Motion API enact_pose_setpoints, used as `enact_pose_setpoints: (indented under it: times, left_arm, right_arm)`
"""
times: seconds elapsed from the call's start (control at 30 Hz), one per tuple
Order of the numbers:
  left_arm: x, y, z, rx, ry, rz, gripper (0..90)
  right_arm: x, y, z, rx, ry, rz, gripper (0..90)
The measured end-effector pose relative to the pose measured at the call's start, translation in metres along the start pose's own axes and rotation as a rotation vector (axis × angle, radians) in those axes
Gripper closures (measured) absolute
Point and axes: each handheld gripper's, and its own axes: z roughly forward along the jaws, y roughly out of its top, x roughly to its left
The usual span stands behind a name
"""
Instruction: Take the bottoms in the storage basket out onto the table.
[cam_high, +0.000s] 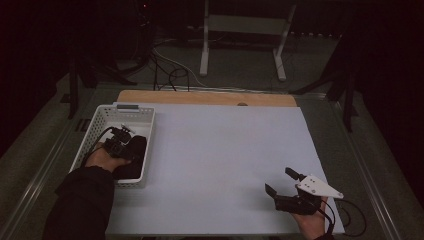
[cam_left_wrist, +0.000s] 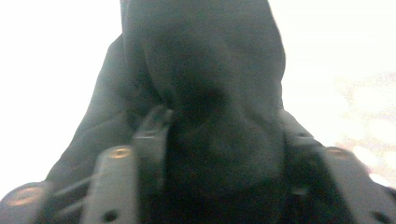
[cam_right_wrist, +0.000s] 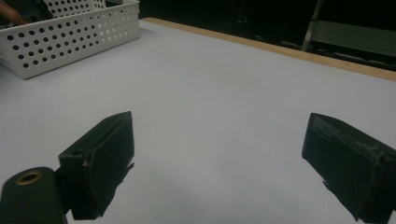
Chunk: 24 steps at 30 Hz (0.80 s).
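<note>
At the table's left edge, a white perforated basket (cam_high: 107, 120) holds a bundle of black cloth (cam_high: 134, 155). Left gripper (cam_high: 121, 136) is lowered into the basket, the hand (cam_high: 106, 159) behind it and a dark sleeve (cam_high: 80, 202) trailing back. Left gripper view: both jaws stand either side of a fold of the cloth (cam_left_wrist: 205, 93), pressed into it, gripping it. Right gripper (cam_high: 279, 181) rests over the white table sheet (cam_high: 225, 150) near the right front corner, well apart from the basket (cam_right_wrist: 70, 35); its jaws stand wide, with bare sheet (cam_right_wrist: 219, 121) between them
</note>
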Motion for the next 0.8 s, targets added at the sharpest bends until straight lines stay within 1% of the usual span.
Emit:
enact_pose_setpoints:
  times: [0.1, 0.17, 0.3, 0.37, 0.47, 0.63, 0.67, 0.73, 0.8]
  left_arm:
    - [0.0, -0.001, -0.004, -0.015, 0.0, 0.008, 61.2]
    - [-0.002, -0.002, -0.008, -0.032, 0.014, 0.018, 65.4]
    - [-0.003, -0.004, -0.019, -0.074, 0.057, 0.024, 69.9]
    - [-0.004, -0.006, -0.025, -0.101, 0.074, 0.029, 71.0]
    - [-0.005, -0.01, -0.035, -0.156, 0.096, 0.025, 72.6]
    - [-0.008, -0.015, -0.048, -0.228, 0.115, 0.027, 73.4]
    - [-0.01, -0.016, -0.051, -0.25, 0.125, 0.028, 73.5]
    - [-0.011, -0.017, -0.055, -0.278, 0.135, 0.031, 73.6]
    - [-0.013, -0.017, -0.058, -0.296, 0.135, 0.034, 73.7]
  right_arm:
    - [0.0, 0.0, 0.0, 0.0, 0.0, 0.002, 9.2]
    - [-0.001, 0.0, 0.0, 0.001, -0.004, 0.003, 9.2]
    - [-0.001, 0.0, 0.0, -0.001, -0.001, 0.005, 9.2]
    - [-0.001, 0.0, -0.001, -0.002, -0.002, 0.006, 9.2]
    - [-0.001, 0.0, -0.001, -0.001, -0.002, 0.008, 9.2]
    - [-0.001, 0.0, -0.001, -0.002, -0.004, 0.011, 9.2]
    - [-0.001, 0.0, -0.001, -0.002, -0.004, 0.011, 9.2]
    - [-0.001, 0.0, -0.001, -0.003, -0.005, 0.012, 9.2]
    - [-0.001, 0.0, -0.001, -0.003, -0.005, 0.012, 9.2]
